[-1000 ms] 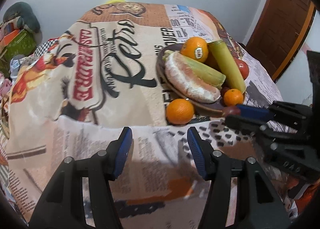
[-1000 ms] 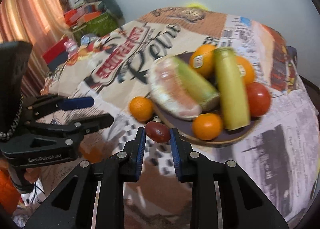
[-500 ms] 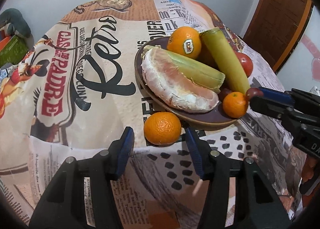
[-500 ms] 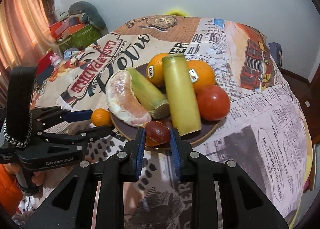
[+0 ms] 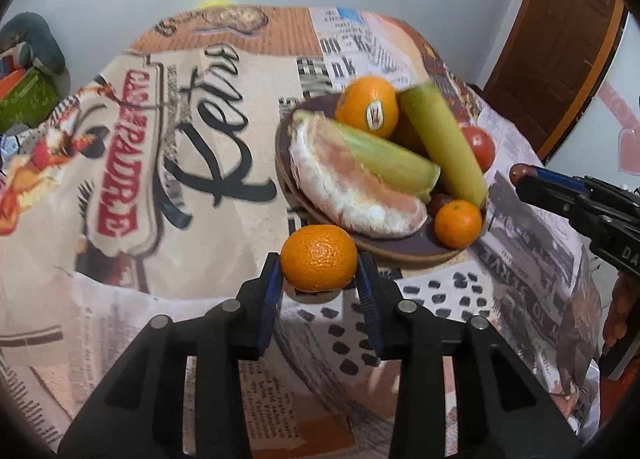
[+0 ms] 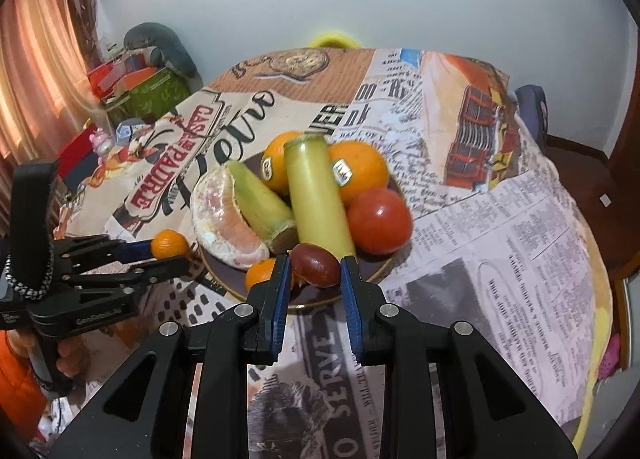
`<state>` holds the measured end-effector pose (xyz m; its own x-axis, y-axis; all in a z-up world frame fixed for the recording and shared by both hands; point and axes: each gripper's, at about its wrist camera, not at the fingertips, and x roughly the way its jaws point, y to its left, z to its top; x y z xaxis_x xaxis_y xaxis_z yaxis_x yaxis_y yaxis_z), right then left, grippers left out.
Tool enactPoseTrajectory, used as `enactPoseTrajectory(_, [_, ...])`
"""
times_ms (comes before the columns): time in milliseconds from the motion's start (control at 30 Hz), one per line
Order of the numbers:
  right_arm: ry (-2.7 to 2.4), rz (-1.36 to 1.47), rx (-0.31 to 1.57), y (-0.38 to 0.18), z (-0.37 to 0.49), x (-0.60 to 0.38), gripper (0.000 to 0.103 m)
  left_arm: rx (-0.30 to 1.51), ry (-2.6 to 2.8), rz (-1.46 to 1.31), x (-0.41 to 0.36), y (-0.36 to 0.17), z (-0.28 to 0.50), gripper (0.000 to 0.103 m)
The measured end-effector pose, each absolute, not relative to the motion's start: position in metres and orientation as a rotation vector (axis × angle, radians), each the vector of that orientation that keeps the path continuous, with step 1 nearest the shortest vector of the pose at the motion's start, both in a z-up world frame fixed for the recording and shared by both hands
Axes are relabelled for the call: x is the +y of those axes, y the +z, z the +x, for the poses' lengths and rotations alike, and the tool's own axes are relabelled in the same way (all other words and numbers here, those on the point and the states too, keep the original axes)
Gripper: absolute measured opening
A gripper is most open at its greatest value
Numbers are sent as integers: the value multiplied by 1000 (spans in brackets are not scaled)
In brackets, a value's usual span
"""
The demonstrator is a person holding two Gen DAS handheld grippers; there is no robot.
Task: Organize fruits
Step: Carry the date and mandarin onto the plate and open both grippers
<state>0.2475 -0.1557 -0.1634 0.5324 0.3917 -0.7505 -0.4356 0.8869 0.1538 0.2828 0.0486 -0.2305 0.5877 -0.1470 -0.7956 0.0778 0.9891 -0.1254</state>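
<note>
We cannot see the far part of the dark plate [image 6: 362, 281], hidden under its fruit, and motion blur smears the long green stalk [image 5: 442, 143] in the left wrist view. The small orange mandarin [image 5: 458, 223] on the plate's near rim is half covered by a finger in the right wrist view.

The table carries a printed newspaper-pattern cloth [image 5: 168, 163]; a pale wall, a brown door [image 5: 560, 47] and an orange curtain [image 6: 36, 59] stand around it.

Our left gripper [image 5: 319, 271] reaches in over the table's near edge, its blue pads closed on both sides of a mandarin [image 5: 319, 257] just beside the plate's near rim; we cannot tell if it rests on the cloth. Our right gripper [image 6: 313, 273] points over the plate's near rim, jaws narrow and clamping a dark red fruit [image 6: 315, 263], just in front of the peeled pomelo wedge [image 6: 224, 221] and a tomato [image 6: 379, 221].
</note>
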Motion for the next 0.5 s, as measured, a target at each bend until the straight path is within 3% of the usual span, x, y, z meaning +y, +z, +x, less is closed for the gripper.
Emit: enactPoseTrajectory(500, [485, -53, 803, -142, 277, -159, 23, 820, -119, -81, 44, -179, 324, 37])
